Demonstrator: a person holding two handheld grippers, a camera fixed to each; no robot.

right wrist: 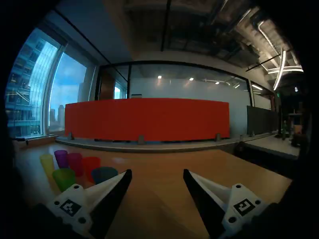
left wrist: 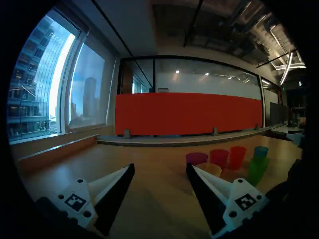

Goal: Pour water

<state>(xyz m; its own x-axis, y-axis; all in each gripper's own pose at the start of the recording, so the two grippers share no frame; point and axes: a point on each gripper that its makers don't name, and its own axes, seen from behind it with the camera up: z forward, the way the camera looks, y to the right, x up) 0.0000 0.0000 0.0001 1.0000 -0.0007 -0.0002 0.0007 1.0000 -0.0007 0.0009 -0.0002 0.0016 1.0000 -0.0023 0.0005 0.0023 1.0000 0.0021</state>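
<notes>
Several coloured plastic cups stand in a cluster on the wooden table. In the left gripper view I see a purple cup (left wrist: 196, 158), a red cup (left wrist: 219, 157), an orange-red cup (left wrist: 237, 156), a teal cup (left wrist: 260, 151), a green cup (left wrist: 257, 170) and a yellow cup (left wrist: 209, 169) right behind my right finger. My left gripper (left wrist: 159, 169) is open and holds nothing. In the right gripper view the same cups sit at the lower left: yellow (right wrist: 47, 163), purple (right wrist: 61, 157), green (right wrist: 64, 178), dark blue (right wrist: 103, 174). My right gripper (right wrist: 157, 174) is open and empty.
A long red partition (left wrist: 187, 113) runs across the far edge of the table (right wrist: 167, 199). Tall windows (left wrist: 40, 91) line the left wall above a wooden sill. Another desk with dark objects (right wrist: 287, 139) stands at the right.
</notes>
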